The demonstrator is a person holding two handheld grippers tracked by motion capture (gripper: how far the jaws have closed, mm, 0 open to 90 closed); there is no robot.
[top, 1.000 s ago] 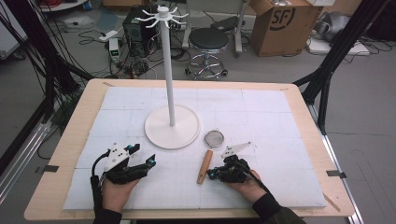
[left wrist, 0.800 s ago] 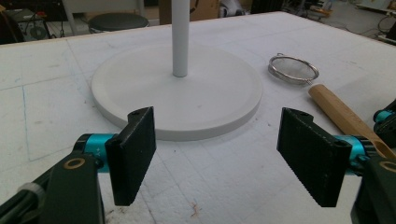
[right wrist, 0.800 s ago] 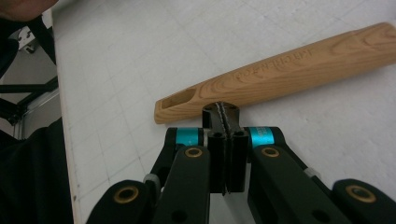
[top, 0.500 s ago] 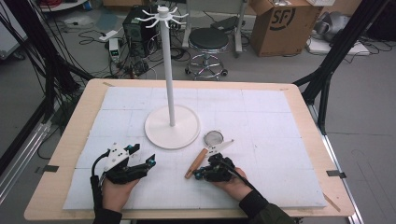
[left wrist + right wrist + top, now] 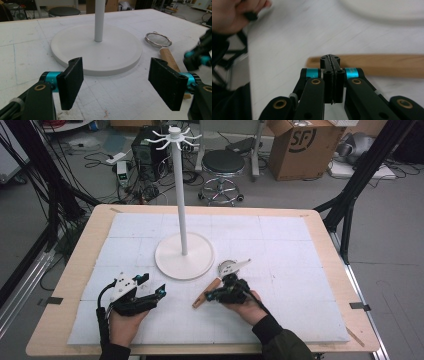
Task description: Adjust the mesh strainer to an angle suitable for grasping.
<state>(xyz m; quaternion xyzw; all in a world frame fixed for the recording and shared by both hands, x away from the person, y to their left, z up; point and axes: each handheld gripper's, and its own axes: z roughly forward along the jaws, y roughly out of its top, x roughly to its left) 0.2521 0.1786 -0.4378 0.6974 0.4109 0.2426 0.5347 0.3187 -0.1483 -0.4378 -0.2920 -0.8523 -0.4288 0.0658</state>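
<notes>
The right gripper (image 5: 209, 296) has its jaws pressed together with nothing between them, just near of the wooden handle (image 5: 372, 65) of the strainer (image 5: 220, 280). The strainer lies flat on the bench (image 5: 300, 270), right of the white stand base (image 5: 185, 256), mesh end far, handle end near-left. The left gripper (image 5: 120, 85) rests at near left, jaws spread and empty.

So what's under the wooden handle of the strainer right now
The white mat lies under the strainer's wooden handle. The right gripper, fingers shut, sits near it in the high view, covering the handle's upper part.
</notes>
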